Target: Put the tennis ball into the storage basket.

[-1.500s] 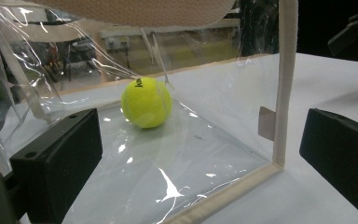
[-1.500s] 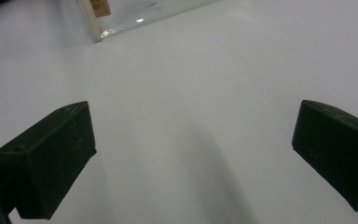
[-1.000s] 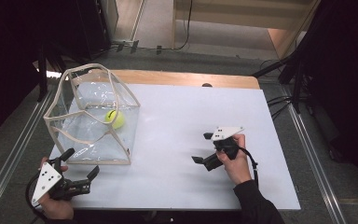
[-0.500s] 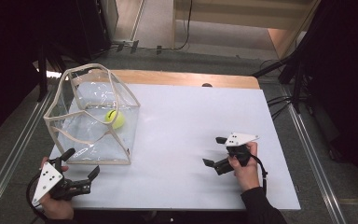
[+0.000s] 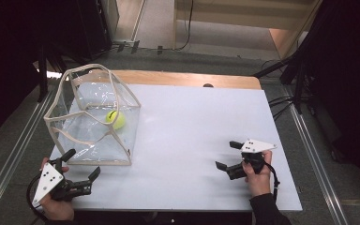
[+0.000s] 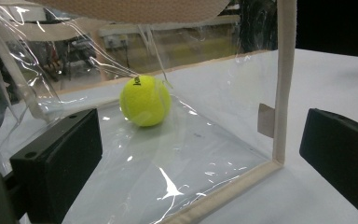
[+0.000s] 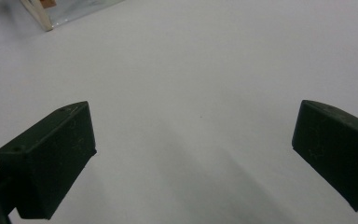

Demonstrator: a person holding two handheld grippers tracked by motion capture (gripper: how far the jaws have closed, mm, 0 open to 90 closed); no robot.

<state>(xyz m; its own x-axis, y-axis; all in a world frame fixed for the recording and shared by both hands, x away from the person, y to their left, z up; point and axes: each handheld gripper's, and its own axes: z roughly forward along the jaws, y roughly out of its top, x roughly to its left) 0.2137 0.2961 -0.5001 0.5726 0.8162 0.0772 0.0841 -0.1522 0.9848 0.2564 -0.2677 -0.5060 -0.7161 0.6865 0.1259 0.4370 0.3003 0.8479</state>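
A yellow tennis ball (image 5: 116,119) (image 6: 145,101) lies inside a clear plastic bag (image 5: 93,117) with cream fabric edging, standing open at the table's left. My left gripper (image 5: 81,163) is open at the front left corner, just in front of the bag's near edge (image 6: 223,193), with nothing between its jaws. My right gripper (image 5: 228,155) is open low over the bare white tabletop (image 7: 191,74) at the front right, holding nothing. A corner of the bag (image 7: 42,18) shows at the top left of the right gripper view.
The white table (image 5: 192,126) has a wooden strip (image 5: 187,79) along its far edge. Dark stands and cables (image 5: 290,75) sit on the floor beyond the right side. Metal rails (image 5: 9,159) run along the floor at left.
My right gripper has drawn back toward the front right edge of the table. The left gripper, bag and ball have stayed put.
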